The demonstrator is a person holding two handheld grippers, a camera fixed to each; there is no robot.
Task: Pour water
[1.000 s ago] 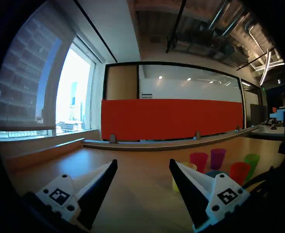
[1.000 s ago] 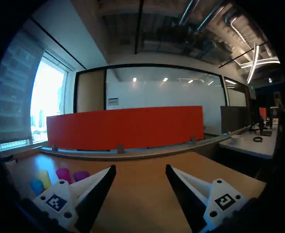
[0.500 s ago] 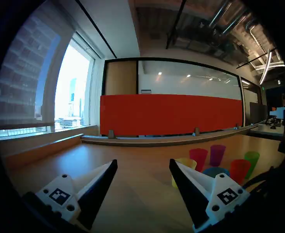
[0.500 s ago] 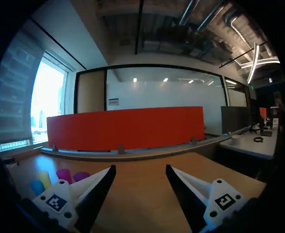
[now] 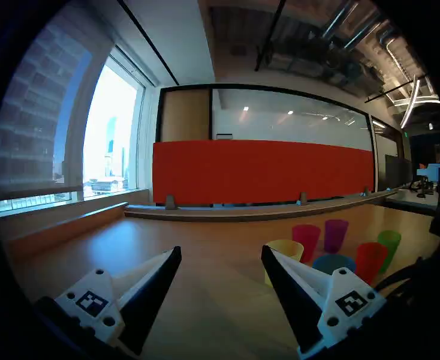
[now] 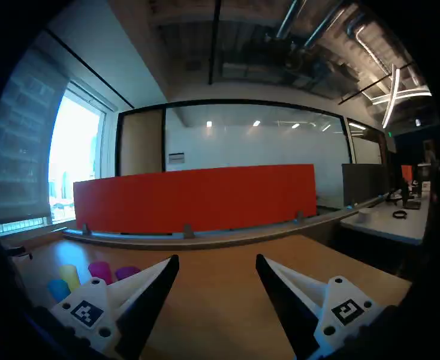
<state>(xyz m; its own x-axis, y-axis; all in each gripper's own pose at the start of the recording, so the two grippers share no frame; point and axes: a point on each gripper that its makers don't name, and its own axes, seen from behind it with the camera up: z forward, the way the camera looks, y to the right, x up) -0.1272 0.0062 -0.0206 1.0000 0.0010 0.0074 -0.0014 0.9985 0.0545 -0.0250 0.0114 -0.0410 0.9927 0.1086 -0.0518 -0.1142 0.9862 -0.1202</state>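
Note:
Several coloured plastic cups stand together on the wooden table [image 5: 178,240]: a yellow cup [image 5: 280,255], a pink cup [image 5: 306,240], a purple cup [image 5: 335,234], a blue cup [image 5: 332,263], an orange-red cup [image 5: 370,261] and a green cup [image 5: 389,243]. My left gripper [image 5: 220,261] is open, low over the table, with the cups just right of its right finger. In the right gripper view the blue cup [image 6: 58,289], yellow cup [image 6: 71,276], pink cup [image 6: 101,271] and purple cup [image 6: 126,272] sit at the lower left, partly behind the left finger. My right gripper [image 6: 217,267] is open with nothing between its fingers.
A long orange-red divider panel [image 5: 262,171] stands along the table's far edge. A window [image 5: 103,156] and a wooden ledge [image 5: 64,231] run along the left. Another desk [image 6: 388,225] with small items lies at the right.
The left gripper view has tilted downward a little: the cups and the divider sit higher in it and more of the table shows. The right gripper has barely moved.

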